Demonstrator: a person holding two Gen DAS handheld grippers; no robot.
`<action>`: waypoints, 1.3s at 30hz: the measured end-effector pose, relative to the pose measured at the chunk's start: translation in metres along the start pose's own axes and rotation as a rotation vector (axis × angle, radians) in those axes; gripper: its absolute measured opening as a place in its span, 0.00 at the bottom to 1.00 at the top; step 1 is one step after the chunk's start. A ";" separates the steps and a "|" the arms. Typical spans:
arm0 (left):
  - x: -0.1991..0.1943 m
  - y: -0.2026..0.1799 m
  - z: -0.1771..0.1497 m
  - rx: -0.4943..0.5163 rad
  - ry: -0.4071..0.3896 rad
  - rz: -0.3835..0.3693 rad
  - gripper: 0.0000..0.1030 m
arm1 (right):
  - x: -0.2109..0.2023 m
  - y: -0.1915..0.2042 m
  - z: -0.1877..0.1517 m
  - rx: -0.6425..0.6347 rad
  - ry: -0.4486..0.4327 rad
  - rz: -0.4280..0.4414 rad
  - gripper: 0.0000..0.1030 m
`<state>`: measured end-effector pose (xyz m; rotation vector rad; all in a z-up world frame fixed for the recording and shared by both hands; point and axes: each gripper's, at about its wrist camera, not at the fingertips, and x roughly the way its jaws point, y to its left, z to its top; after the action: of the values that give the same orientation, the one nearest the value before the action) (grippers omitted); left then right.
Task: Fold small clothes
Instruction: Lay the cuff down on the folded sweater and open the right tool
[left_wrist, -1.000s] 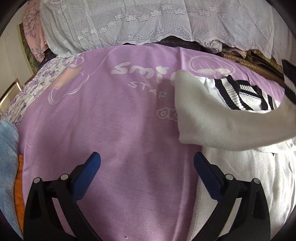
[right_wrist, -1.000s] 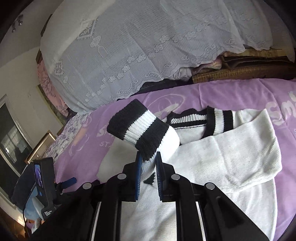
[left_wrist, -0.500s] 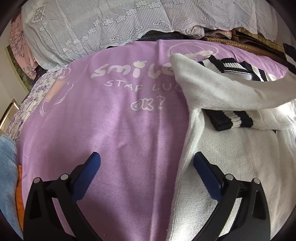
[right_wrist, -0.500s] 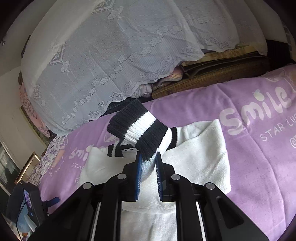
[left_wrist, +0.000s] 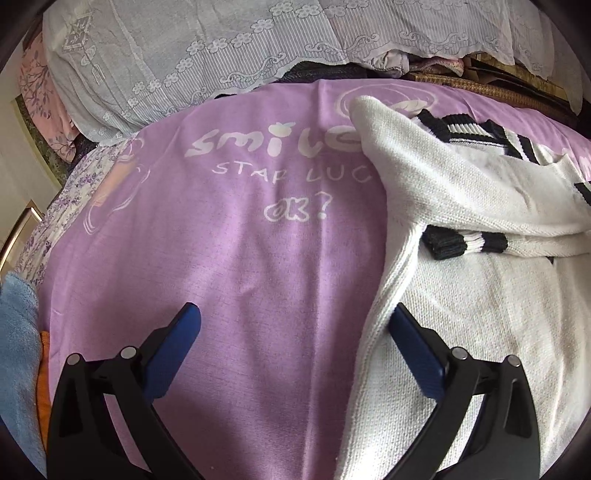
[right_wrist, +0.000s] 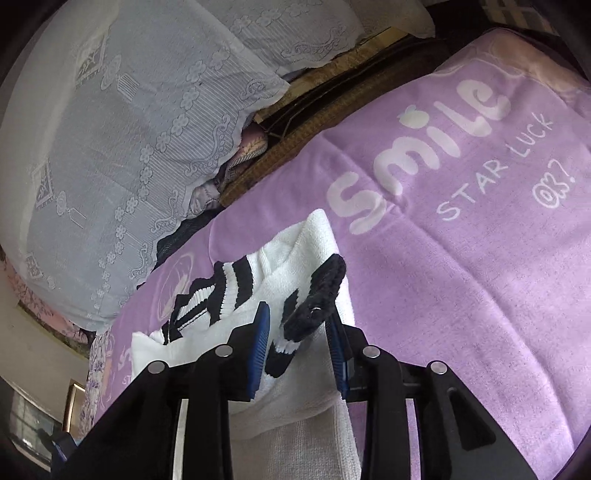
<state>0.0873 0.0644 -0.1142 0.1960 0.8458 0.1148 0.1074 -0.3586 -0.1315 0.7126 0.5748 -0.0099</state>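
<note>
A white knit sweater (left_wrist: 461, 295) with black-and-white striped collar (left_wrist: 480, 133) lies on a purple printed sheet (left_wrist: 258, 258). One sleeve is folded across its body, and that sleeve's striped cuff (left_wrist: 465, 243) rests on the knit. My left gripper (left_wrist: 295, 310) stands open over the sheet, its right finger above the sweater's left edge. In the right wrist view my right gripper (right_wrist: 297, 314) is opening. The other sleeve's striped cuff (right_wrist: 321, 291) sits loose between its blue pads, over the sweater (right_wrist: 306, 424).
A lace-covered heap (left_wrist: 184, 55) rises behind the sheet, with a woven mat and dark cloth (right_wrist: 295, 122) beside it. A blue towel (left_wrist: 18, 350) and an orange cloth (left_wrist: 43, 387) lie at the left edge. Bare purple sheet (right_wrist: 461, 258) spreads right of the sweater.
My right gripper swung across the sweater with the cuff, rolled and sank, and its jaws have parted from the cuff. The sleeve now lies lower across the sweater.
</note>
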 end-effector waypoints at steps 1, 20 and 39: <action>-0.003 -0.002 0.003 0.010 -0.015 0.005 0.96 | 0.000 0.002 0.000 -0.005 0.001 0.007 0.31; 0.049 0.022 0.037 -0.220 0.111 -0.052 0.96 | 0.011 0.026 -0.004 -0.061 0.052 0.084 0.29; -0.018 -0.004 0.058 -0.096 -0.067 -0.064 0.96 | -0.011 0.020 0.004 -0.012 -0.032 0.078 0.34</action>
<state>0.1193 0.0497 -0.0643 0.0823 0.7776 0.0886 0.1041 -0.3478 -0.1116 0.7217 0.5161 0.0545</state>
